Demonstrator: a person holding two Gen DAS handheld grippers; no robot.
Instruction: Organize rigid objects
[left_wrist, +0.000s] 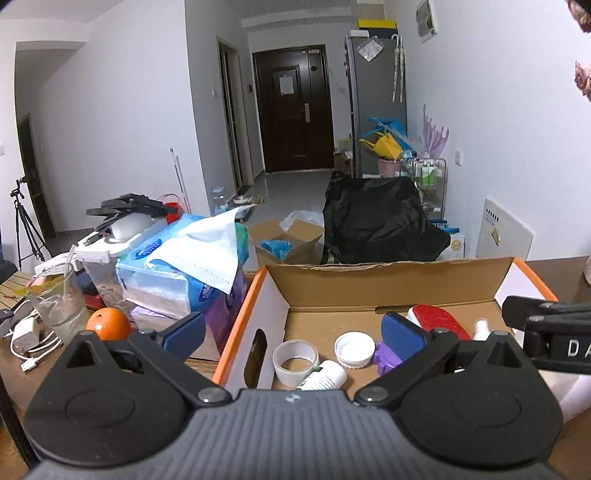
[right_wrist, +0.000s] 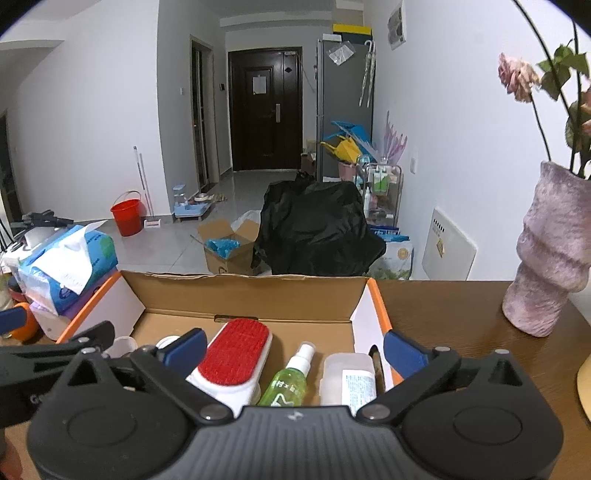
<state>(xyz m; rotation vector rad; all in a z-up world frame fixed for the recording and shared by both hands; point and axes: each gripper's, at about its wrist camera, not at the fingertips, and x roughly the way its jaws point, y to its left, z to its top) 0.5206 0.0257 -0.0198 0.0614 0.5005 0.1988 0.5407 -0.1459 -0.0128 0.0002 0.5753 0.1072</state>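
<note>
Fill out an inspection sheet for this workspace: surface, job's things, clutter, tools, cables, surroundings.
Surface: brown wooden table, carrying an open cardboard box.
Job's things: in the box, a red lint brush, green spray bottle, clear flat bottle, tape roll, white lid, purple piece.
Clutter: tissue packs, an orange, glass with straw, purple vase with dried flowers.
Tools: left tool and right tool open, nothing between the fingers, over the box.
Cables: white charger and cord at the table's left edge.
Surroundings: dark door, red bucket, black-covered chair, floor carton.
</note>
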